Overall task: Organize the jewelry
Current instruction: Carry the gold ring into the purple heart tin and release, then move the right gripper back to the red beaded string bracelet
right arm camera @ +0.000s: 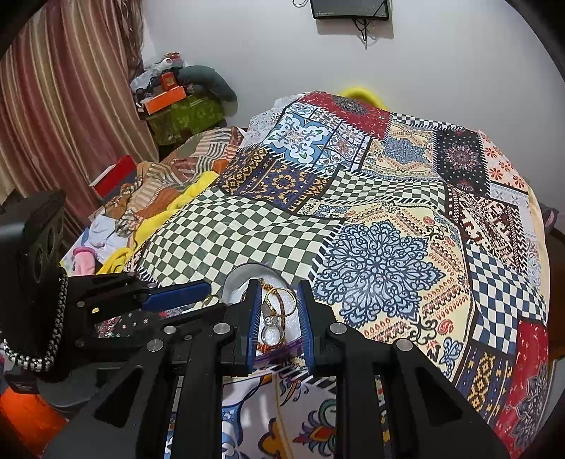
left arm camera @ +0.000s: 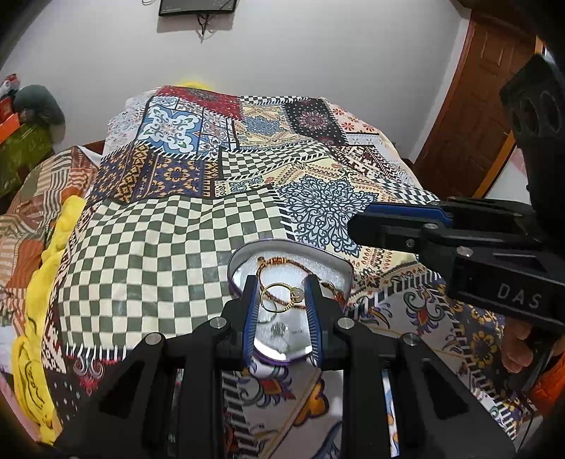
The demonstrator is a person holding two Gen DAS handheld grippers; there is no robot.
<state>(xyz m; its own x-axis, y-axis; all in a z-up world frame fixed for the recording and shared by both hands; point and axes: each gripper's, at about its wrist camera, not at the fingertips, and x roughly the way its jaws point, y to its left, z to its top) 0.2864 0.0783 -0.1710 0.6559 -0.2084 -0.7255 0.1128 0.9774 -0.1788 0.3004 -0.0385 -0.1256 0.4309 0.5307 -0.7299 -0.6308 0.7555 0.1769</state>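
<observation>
While both grippers hang over the bed (left arm camera: 169, 247), all the jewelry is sitting in one small tray (left arm camera: 243, 259) with a purple rim and a shiny silver inside, resting on the patchwork quilt (right arm camera: 406, 219) near the bottom edge of the checkered patch.

From the left wrist view, the left gripper (left arm camera: 282, 317) has its jaws apart, one blue pad on each side of the tray's near half, with nothing clamped. Between them you can see a gold bangle (left arm camera: 279, 298) lying on a reddish beaded bracelet (left arm camera: 282, 263), plus something small and sparkly (left arm camera: 277, 329) closer to the camera, too small to tell what it is.

The right gripper (right arm camera: 279, 317) is the same story in its own view: jaws apart, looking down on the tray (right arm camera: 240, 279), bangle (right arm camera: 280, 302) framed between the pads, with a silvery ring (right arm camera: 272, 333) just below it. It isn't gripping anything either.

The left wrist view shows the right gripper off to the side of the tray, well above the quilt. There's a yellow blanket (left arm camera: 46, 268) bunched along the bed's left edge and a TV (right arm camera: 349, 9) on the wall.
</observation>
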